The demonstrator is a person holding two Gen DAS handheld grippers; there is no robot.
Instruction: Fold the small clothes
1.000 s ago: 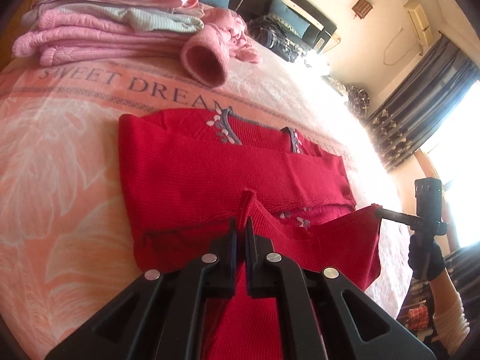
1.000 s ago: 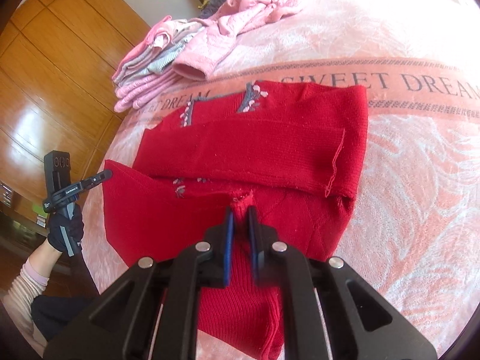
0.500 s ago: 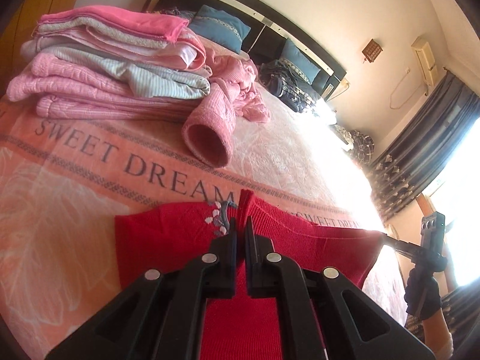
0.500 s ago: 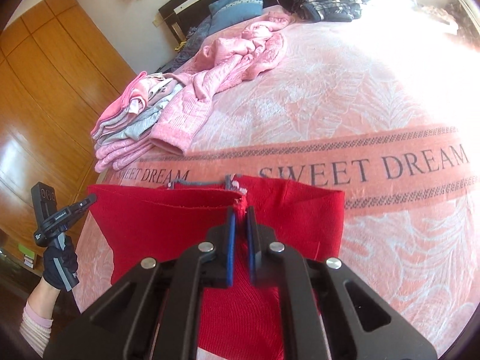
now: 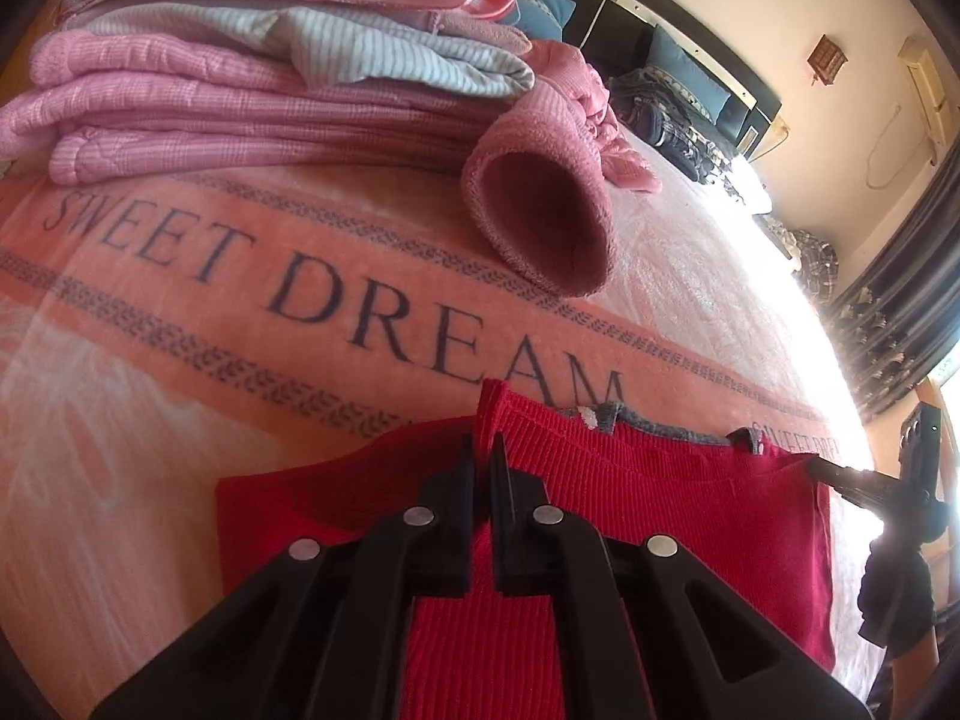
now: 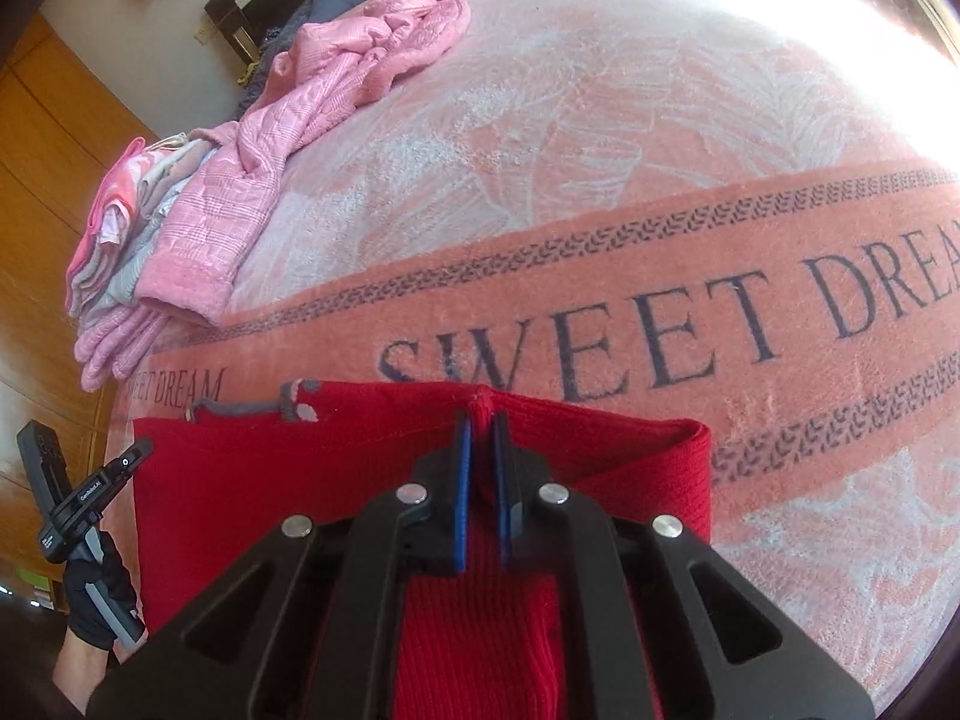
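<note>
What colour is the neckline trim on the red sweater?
Grey trim on the red sweater, clearest in the right wrist view.

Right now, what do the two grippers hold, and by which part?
Both hold the red sweater by its folded-over hem edge: left gripper near one corner, right gripper near the other.

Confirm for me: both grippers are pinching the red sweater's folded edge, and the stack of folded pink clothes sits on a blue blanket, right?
Not quite. The blanket is salmon pink, printed "SWEET DREAM", as the left wrist view shows. The rest holds: left gripper and right gripper both pinch the red sweater, and the folded pink stack sits on that blanket.
</note>
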